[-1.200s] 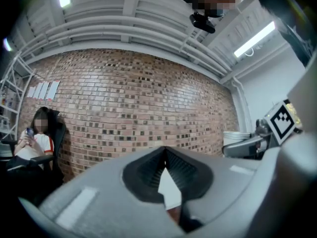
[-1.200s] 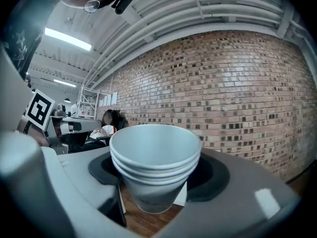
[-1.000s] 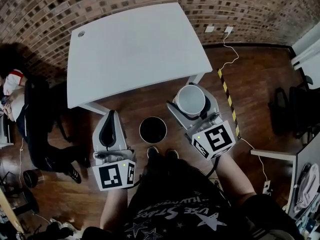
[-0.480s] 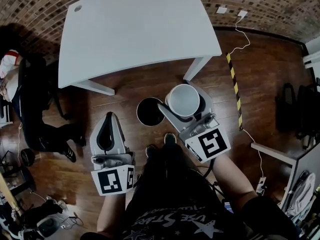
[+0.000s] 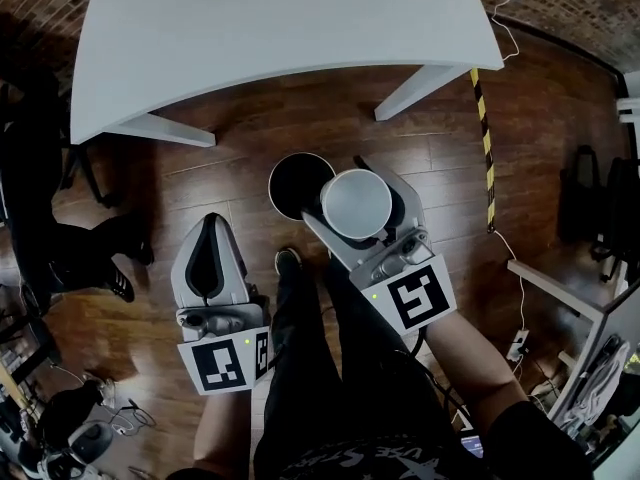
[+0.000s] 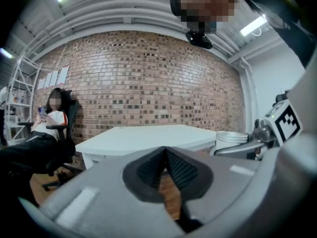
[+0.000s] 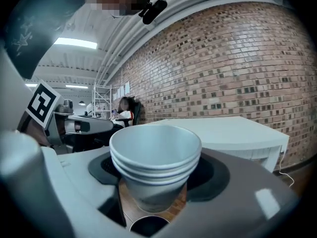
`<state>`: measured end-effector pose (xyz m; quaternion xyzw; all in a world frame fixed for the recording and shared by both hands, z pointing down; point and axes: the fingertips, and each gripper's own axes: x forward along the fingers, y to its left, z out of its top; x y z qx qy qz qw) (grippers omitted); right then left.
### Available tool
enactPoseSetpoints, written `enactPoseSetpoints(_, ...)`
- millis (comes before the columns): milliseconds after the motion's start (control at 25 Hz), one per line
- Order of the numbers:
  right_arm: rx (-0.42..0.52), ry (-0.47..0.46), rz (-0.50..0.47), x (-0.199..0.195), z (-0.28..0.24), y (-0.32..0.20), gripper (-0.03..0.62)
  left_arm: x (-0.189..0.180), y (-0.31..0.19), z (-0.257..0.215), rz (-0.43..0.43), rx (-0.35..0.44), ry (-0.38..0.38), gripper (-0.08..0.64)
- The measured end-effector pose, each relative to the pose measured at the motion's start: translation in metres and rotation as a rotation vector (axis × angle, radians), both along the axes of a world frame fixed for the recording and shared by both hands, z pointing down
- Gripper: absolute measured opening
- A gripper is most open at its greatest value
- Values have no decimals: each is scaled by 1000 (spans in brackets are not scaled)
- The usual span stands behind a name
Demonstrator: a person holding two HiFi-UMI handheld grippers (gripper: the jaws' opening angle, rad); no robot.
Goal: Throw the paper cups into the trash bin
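Note:
A stack of white paper cups (image 5: 357, 204) stands upright between the jaws of my right gripper (image 5: 346, 196), which is shut on it. The stack hangs just beside the right rim of the round black trash bin (image 5: 296, 184) on the wooden floor. In the right gripper view the cups (image 7: 154, 158) fill the middle and the bin's dark mouth (image 7: 145, 226) shows right below them. My left gripper (image 5: 210, 265) hovers to the left of the bin, its jaws shut with nothing in them. In the left gripper view its ribbed pads (image 6: 174, 168) meet, and the cups (image 6: 232, 138) show at the right.
A white table (image 5: 280, 38) stands beyond the bin, with its legs (image 5: 425, 90) near the cups. Yellow-black tape (image 5: 487, 138) and a cable run along the floor at the right. A seated person (image 6: 52, 120) is at the far left. The holder's shoe (image 5: 286, 261) is by the bin.
The right gripper has carried the cups to the left, up to the bin's right rim. The head view has tilted down, so table and bin sit higher in it. The left gripper stays shut.

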<state>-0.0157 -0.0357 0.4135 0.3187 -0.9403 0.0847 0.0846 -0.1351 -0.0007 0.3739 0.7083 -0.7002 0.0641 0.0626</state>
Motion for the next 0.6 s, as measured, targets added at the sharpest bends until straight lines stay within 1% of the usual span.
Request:
enactPoseSetpoints(120,21,27,4,-12,29,0,350,-6,-5,37,26,-17,13,5)
enactPoseSetpoints(320,-15,114,-7,-28,107,6,350,-15,-2,105,79,-75,28,5)
enactPoseSetpoints(440,-32,119,-2,-40,147,4,350,-17,1,143,119,-95,30,5)
enactPoseSetpoints(520,-44,128,-3,-44,175,7,350,-16,3,166,144,-100,49,5)
enactPoseSetpoints(560,-51,138,-6,-46,189,8,350,-18,5,180,151,-115,52,5)
enactPoseSetpoints(600,-57,149,-8,-47,204,8,350,-21,10,198,154,-146,48,5)
